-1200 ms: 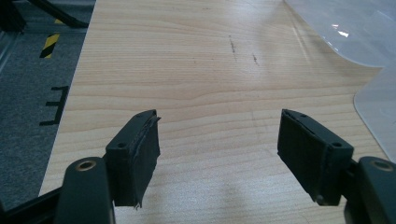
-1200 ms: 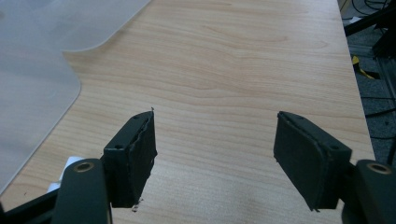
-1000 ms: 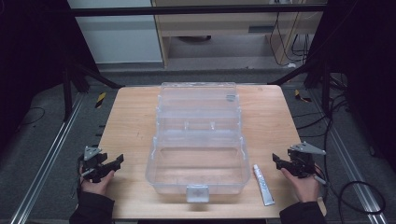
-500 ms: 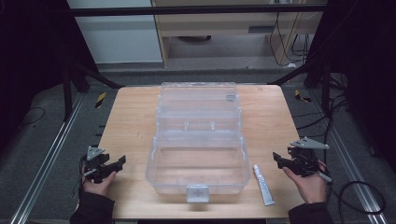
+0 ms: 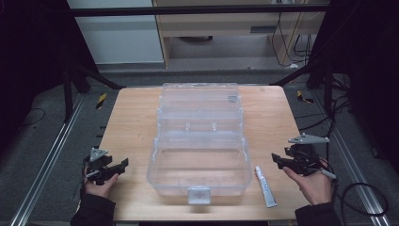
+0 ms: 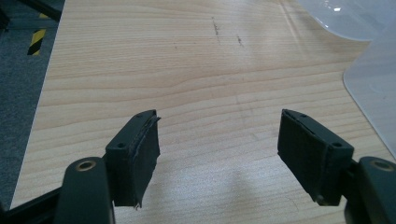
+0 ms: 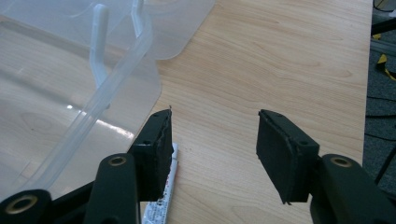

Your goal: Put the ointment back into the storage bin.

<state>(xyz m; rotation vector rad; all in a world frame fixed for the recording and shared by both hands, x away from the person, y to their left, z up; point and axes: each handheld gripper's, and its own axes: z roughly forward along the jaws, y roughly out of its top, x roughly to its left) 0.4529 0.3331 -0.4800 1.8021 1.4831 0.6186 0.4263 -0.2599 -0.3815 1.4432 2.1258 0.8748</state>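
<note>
The small white squeeze tube [image 5: 266, 186] lies flat on the pale wooden table [image 5: 131, 117], just beside the clear plastic hinged storage box [image 5: 200, 141] at the box's four o'clock corner. The right gripper [image 5: 277, 161] hangs near the tube at its two o'clock, jaws spread and empty; in the right gripper view the tube [image 7: 161, 205] peeks from under the near jaw pad. The main risk, I judge, is a low, flat target: a descent off to the side could clip the box wall and shove the box, or pinch the tube's end and flick it off the near edge. The left gripper [image 5: 115, 166] waits open and empty at the box's eight o'clock.
</note>
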